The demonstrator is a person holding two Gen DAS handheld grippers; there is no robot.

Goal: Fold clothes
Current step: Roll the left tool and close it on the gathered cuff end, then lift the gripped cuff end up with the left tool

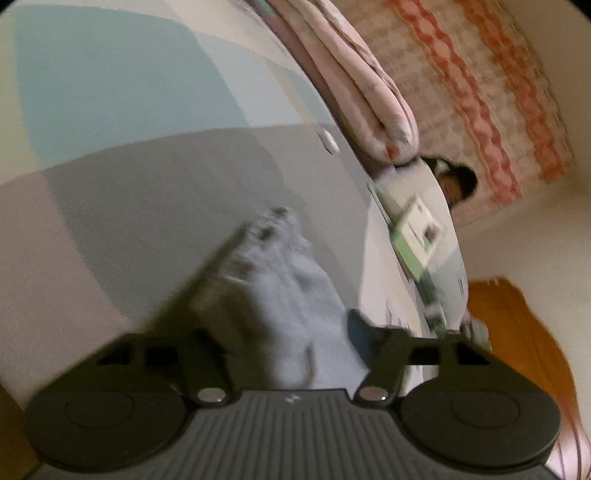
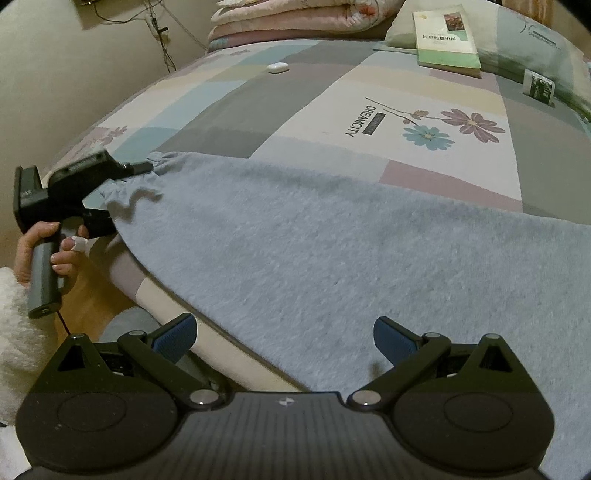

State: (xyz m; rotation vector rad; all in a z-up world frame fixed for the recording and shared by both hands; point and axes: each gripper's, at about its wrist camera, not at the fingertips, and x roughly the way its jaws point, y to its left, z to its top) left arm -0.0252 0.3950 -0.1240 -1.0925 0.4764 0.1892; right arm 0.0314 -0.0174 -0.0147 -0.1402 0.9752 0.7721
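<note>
**Left gripper at the corner of the blue garment, right gripper spread above its near edge**

A pale blue fleecy garment (image 2: 332, 258) lies spread flat on a bed with a patchwork sheet (image 2: 258, 122), filling the middle and lower right of the right wrist view. Its gathered corner sits at the left of that frame, near the bed's edge.

The left gripper (image 2: 142, 168) reaches in from the left of that frame, held by a hand (image 2: 55, 251) whose white fluffy sleeve (image 2: 14, 317) shows in the lower left. Its tip touches the garment's gathered corner. In the left wrist view, the picture is blurred: bunched blue fabric (image 1: 295, 295) lies between the 2 fingers of the left gripper (image 1: 295, 325), but whether the pads press on it cannot be told.

The right gripper (image 2: 284, 336) sits at the bottom centre of its own view, released, its 2 blue pads (image 2: 177, 332) standing wide apart. The left pad hangs over the bed's edge, the right pad over the garment's near border; nothing is clamped between them.

At the top of the right wrist view, a folded pink quilt (image 2: 295, 22) lies at the far end of the bed. A green-covered book (image 2: 447, 37) rests in the upper right beside a pillow (image 2: 535, 51). A small white case (image 2: 277, 67) lies on the sheet, well apart from the garment. The sheet bears 2 printed flowers and the word DREAMCITY.
</note>
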